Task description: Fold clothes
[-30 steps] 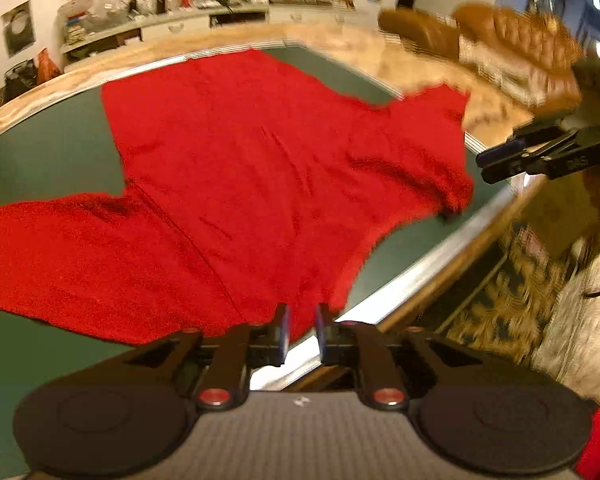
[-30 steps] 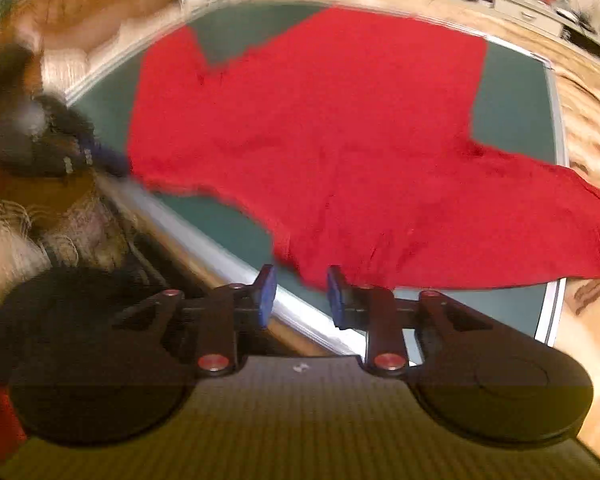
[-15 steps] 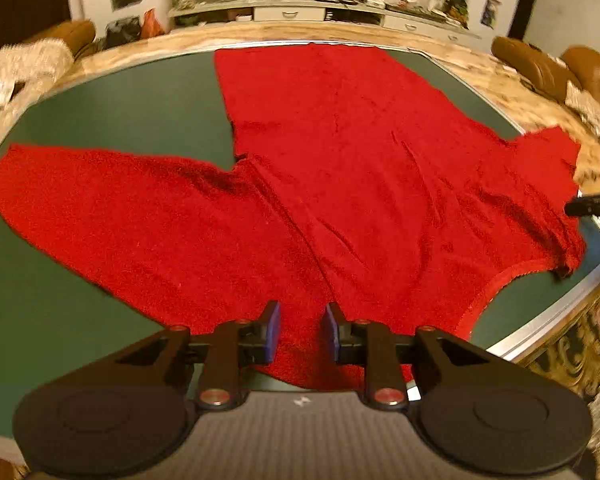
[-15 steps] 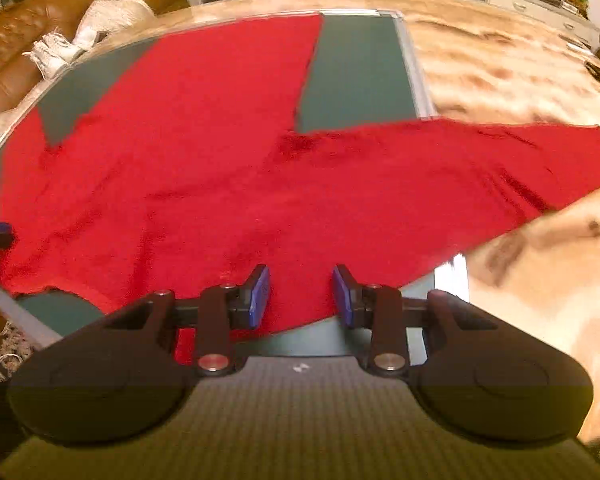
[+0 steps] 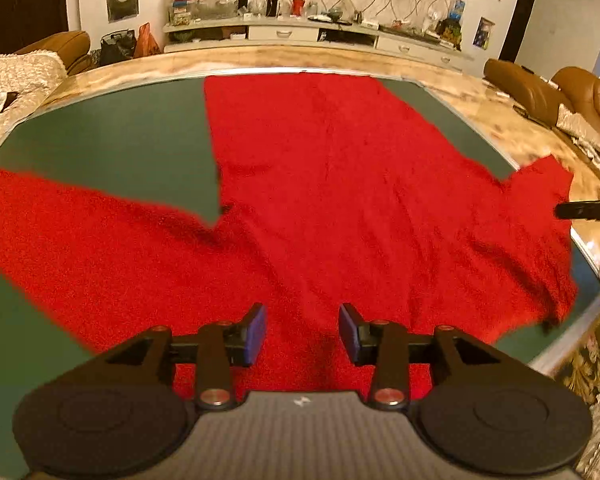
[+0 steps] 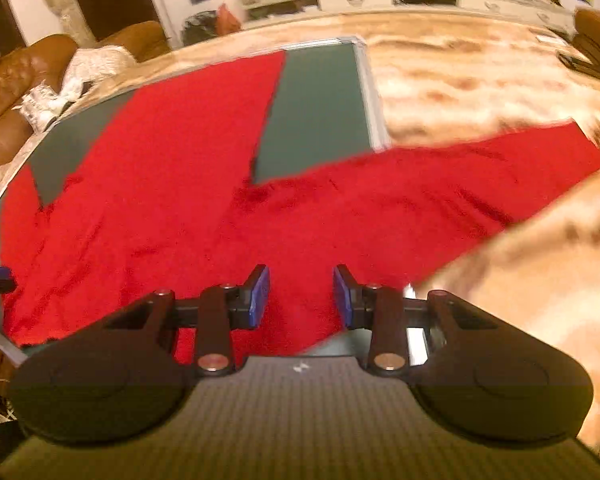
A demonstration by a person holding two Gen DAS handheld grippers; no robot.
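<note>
Both claws are hovering open and empty, the left claw, jaws just widening, and the right claw each poising over the near shoulder edge of the red sweater, which is lying flat, running lengthwise away across the green table.

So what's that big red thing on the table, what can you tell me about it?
It is a red garment, a long-sleeved top of fuzzy, knit-looking cloth, lying spread flat and unfolded on the dark green table. Its body runs away from the cameras; one sleeve stretches out over the table, the other sleeve reaches past the table's edge. A few soft wrinkles show. Both pairs of fingers stand open over its near part, gripping nothing.
</note>
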